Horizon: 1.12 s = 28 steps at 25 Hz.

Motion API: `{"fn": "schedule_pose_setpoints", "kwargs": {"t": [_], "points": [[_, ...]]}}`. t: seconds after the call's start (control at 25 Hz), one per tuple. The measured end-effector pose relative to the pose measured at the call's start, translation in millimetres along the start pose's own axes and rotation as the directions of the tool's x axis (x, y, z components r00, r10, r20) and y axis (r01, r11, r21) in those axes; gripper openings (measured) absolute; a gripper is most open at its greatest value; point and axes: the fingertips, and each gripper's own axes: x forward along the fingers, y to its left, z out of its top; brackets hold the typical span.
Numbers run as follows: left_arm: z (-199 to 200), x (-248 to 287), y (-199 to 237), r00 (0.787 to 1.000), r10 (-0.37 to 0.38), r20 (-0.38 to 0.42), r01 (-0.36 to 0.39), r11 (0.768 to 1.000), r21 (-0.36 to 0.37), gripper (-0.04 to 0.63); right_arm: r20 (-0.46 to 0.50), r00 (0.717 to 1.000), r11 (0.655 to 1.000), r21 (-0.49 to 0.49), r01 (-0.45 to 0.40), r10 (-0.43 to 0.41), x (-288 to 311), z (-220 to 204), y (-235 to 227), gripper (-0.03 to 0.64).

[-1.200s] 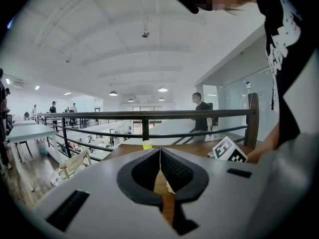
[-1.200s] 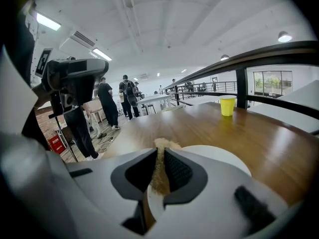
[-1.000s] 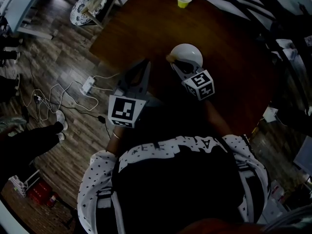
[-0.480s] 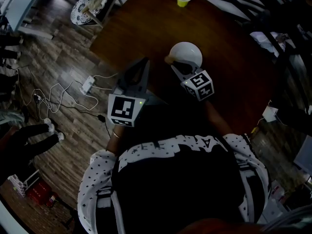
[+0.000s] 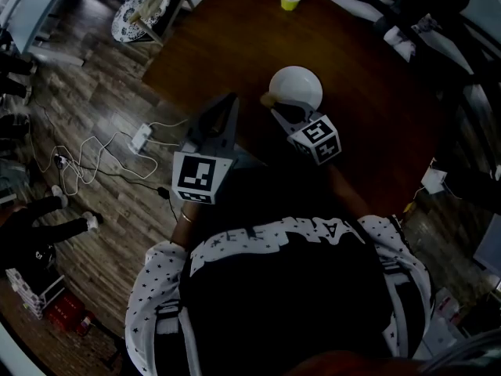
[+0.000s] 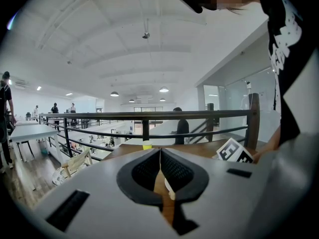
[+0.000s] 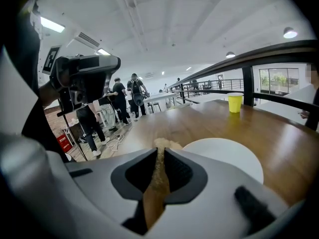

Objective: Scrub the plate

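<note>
While the right gripper (image 5: 274, 105) pinched a sponge (image 7: 162, 144) in its jaws beside the plate (image 5: 297, 84), the left gripper (image 5: 229, 105) had its jaws together.

The head camera is looking steeply down; both gripper cameras are facing low across the table (image 7: 209, 123), sharing its yellow cup (image 7: 235, 103), the right one close by the plate (image 7: 227, 156).

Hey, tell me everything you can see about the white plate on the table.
The plate is plain white, round and smooth, with no marks or food showing and nothing lying on it. It lies flat on the brown wooden table, well short of the yellow cup. The right gripper holds a tan scrub pad at the plate's near left rim; whether the pad touches it cannot be told.
</note>
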Motion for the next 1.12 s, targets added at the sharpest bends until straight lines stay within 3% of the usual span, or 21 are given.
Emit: {"fn": "schedule_pose_setpoints", "kwargs": {"t": [0.44,0.64,0.88,1.12], "points": [[1.3,-0.5,-5.4,1.000,-0.001,-0.001,0.001,1.000,0.004,0.014,0.001,1.000,1.000,0.003,-0.019,0.019,-2.4,-2.2,6.1,0.049],[2.2,-1.9,-4.6,1.000,0.000,-0.004,0.000,1.000,0.004,0.014,0.060,0.998,1.000,0.018,-0.013,0.012,-8.5,11.8,1.9,0.049],[-6.8,8.6,5.8,1.000,0.000,-0.014,0.000,1.000,-0.001,0.014,0.189,0.981,0.998,0.035,0.043,-0.049,-9.4,36.5,-29.7,0.049],[-6.5,9.2,5.0,1.000,-0.003,-0.019,0.003,1.000,0.003,0.014,0.239,0.960,0.988,0.078,0.133,-0.148,-22.8,46.4,-66.2,0.049]]}}
